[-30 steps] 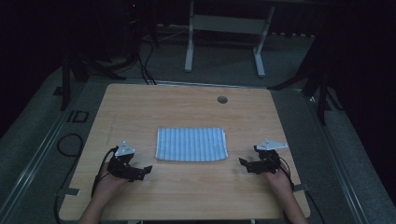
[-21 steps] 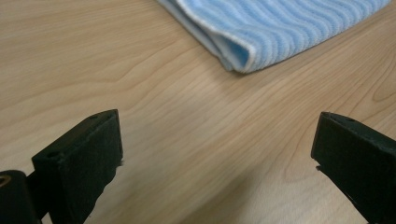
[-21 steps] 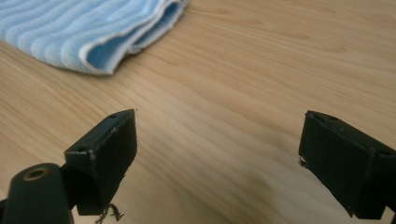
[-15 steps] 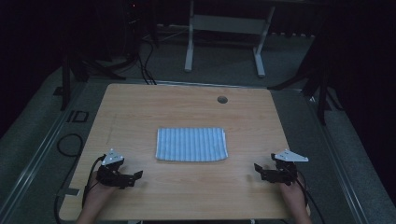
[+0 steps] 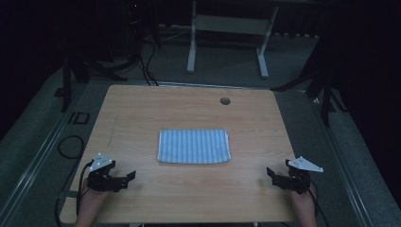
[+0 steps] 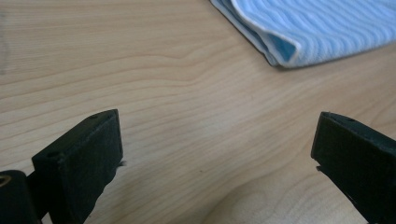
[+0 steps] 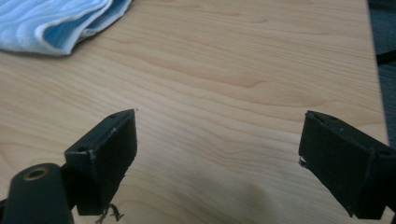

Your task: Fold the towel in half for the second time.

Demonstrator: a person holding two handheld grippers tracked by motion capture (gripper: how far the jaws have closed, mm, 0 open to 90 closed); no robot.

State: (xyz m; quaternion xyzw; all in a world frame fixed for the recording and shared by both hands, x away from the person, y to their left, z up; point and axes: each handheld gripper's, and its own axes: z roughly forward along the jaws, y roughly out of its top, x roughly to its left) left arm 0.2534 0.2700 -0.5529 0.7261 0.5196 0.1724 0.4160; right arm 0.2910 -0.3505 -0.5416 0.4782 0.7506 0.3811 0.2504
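High view: a folded blue-and-white striped cloth (image 5: pixel 194 146) lies flat near the middle of the wooden bench (image 5: pixel 142 109), its long sides running left to right. The left tongs (image 5: pixel 127 177) sit near the bench's front left corner and the right tongs (image 5: pixel 273 174) near its front right corner, each held in a hand at the front edge and well apart from the cloth. Both point inward toward the middle of the bench. A small round hole (image 5: pixel 225 100) shows in the bench top toward the far side.

In the left gripper view the jaws stand wide apart with bare wood between them, grasping nothing; a folded corner of the cloth (image 6: pixel 299 28) lies ahead at upper right. In the right gripper view the jaws are likewise spread and empty, with the cloth's edge (image 7: pixel 56 23) at upper left.
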